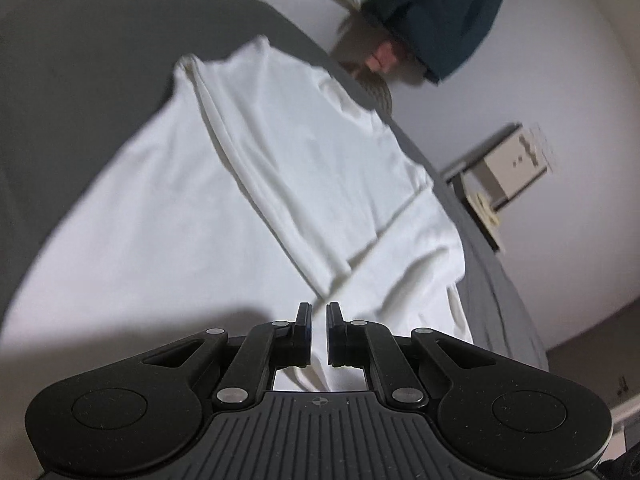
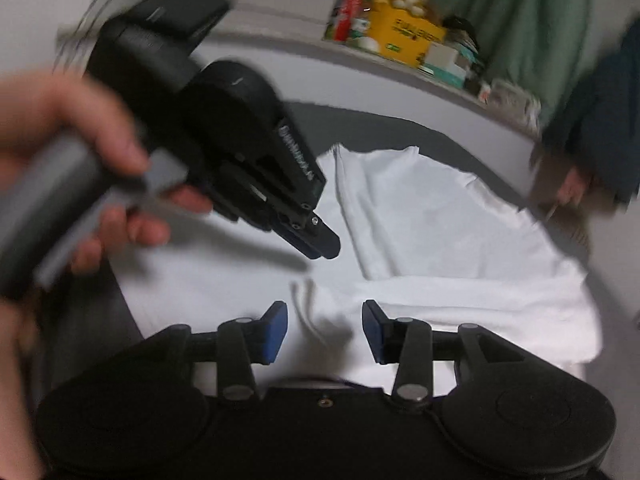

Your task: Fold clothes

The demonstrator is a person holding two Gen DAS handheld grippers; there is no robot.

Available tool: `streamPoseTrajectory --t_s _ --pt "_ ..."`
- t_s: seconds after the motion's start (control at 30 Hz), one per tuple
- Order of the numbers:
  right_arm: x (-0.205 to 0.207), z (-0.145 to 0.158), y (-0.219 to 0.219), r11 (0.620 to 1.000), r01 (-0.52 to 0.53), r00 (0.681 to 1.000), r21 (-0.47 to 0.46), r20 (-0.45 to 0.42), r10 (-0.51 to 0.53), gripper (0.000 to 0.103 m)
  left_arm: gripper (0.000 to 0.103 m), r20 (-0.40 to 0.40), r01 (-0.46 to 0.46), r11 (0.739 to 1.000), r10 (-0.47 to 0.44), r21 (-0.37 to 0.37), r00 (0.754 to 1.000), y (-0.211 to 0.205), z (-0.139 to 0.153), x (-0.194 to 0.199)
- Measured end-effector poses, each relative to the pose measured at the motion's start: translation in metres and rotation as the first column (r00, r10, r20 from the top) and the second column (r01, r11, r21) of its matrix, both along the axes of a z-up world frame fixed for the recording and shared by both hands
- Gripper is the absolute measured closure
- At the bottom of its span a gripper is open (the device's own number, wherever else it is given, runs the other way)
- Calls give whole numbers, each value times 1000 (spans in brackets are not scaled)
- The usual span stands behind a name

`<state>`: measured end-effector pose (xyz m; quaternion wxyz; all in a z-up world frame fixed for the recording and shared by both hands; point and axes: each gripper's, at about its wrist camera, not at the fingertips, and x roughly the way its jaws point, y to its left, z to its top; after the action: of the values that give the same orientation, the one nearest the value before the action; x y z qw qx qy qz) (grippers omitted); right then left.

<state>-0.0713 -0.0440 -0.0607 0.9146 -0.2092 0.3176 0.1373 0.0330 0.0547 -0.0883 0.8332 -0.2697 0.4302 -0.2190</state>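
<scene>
A white garment, plain and soft like a T-shirt, lies spread flat on a dark grey surface. One side panel is folded inward over the middle, leaving a long straight crease down its length, and a further layer crosses it at the near end, so the cloth there lies in overlapping folds with shallow wrinkles. In the right wrist view the same white garment shows a folded flap with a straight edge and a rumpled near hem.

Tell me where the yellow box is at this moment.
In the right wrist view the yellow box stands on the shelf at the top centre, behind the white garment, before the green curtain.
</scene>
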Motion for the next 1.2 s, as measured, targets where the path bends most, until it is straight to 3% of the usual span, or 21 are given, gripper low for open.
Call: streamPoseTrajectory --t_s 0.13,0.3,0.43,0.57,0.67,0.9,1.0,1.07,1.13,1.2 --pt "11 -13 2 995 -5 999 -95 -46 1 63 98 -48 37 999 -37 6 998 -11 -7 1" --pt "15 -18 1 991 -22 997 -128 -73 13 89 98 -87 82 995 -77 56 993 -22 -11 -2" --pt "15 -20 2 992 -24 997 -127 -75 14 89 98 -84 18 998 -13 66 996 -14 -1 -6" --pt "15 -18 2 993 -18 997 -114 -77 10 89 98 -142 -87 995 80 -46 987 3 -2 -13" --pt "17 -18 1 995 -14 996 -98 -85 6 89 98 -222 -129 984 100 -121 970 5 -13 -18" --pt "25 -21 -7 999 17 990 -43 -139 -23 89 98 -293 -253 966 228 -49 928 -2 -19 -26" --pt "26 -21 -7 999 26 988 -28 -152 -30 89 98 -267 -194 975 217 107 939 -14 -7 -23" --pt "26 -23 -7 999 28 987 -26 -155 -32 89 98 -207 -142 962 191 232 959 -25 6 -22" --pt "26 -23 -7 999 27 987 -30 -155 -31 89 98 -185 -61 932 134 356 973 -41 7 -19" --pt "26 -23 -6 999 26 988 -33 -155 -30 89 98 -168 14 881 75 473 983 -56 9 -17"
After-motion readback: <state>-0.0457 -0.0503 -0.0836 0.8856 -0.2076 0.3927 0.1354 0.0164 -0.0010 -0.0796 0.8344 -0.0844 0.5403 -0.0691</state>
